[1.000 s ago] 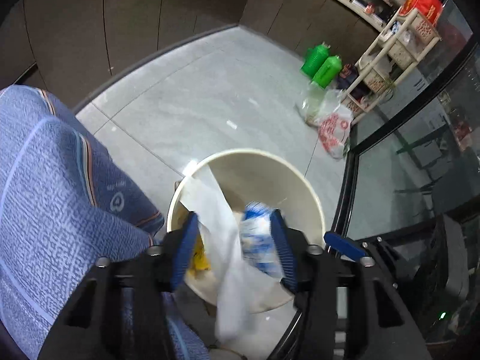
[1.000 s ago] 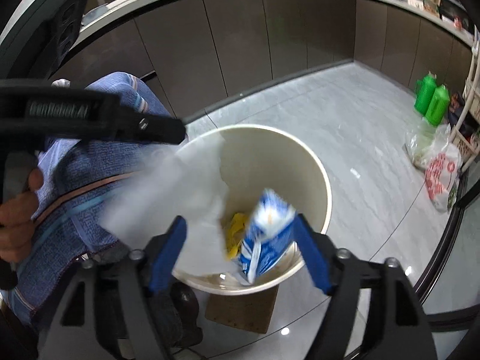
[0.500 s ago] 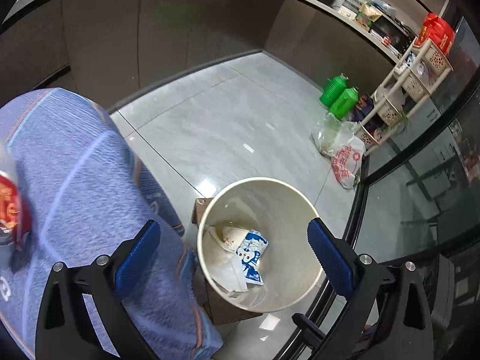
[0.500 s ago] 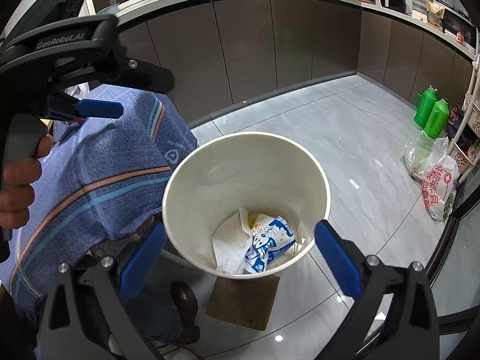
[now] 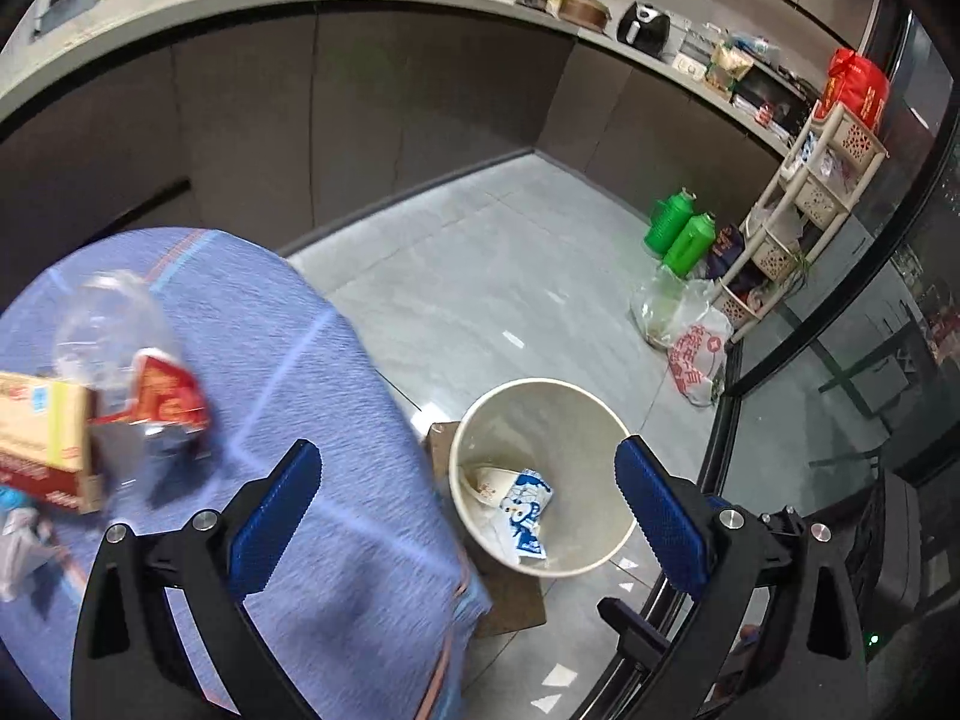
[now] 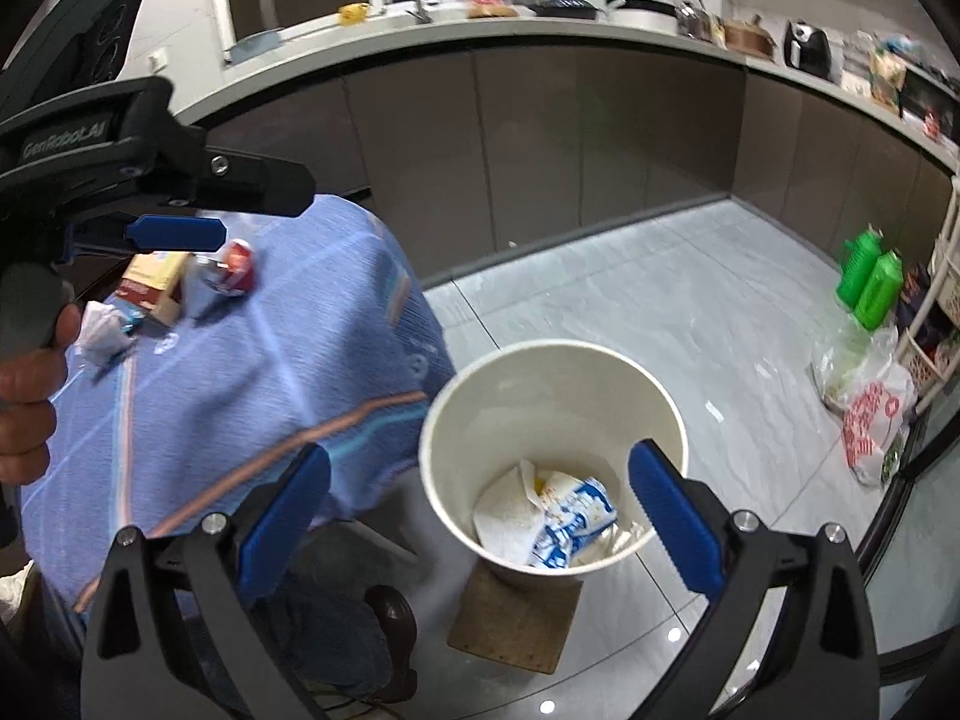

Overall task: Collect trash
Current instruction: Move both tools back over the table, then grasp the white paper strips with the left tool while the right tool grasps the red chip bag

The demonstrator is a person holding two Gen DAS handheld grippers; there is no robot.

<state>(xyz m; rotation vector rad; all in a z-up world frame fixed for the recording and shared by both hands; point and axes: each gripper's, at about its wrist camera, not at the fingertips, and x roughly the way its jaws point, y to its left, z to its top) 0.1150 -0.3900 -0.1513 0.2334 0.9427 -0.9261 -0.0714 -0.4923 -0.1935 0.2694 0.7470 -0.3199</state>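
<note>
A cream bin stands on the floor beside a table with a blue cloth. In the bin lie a blue-and-white carton and white paper. My left gripper is open and empty, high above the table edge and bin; it also shows in the right wrist view. My right gripper is open and empty above the bin. On the table lie a cardboard box, a clear bottle with red label and a crumpled white wrapper.
A brown mat lies under the bin. Green bottles, plastic bags and a shelf rack stand at the far right by a glass wall. Dark cabinets under a counter run along the back.
Both grippers opened and dropped the white paper and the blue carton into the bin. Both then rose and drew back; the left swung toward the table.
</note>
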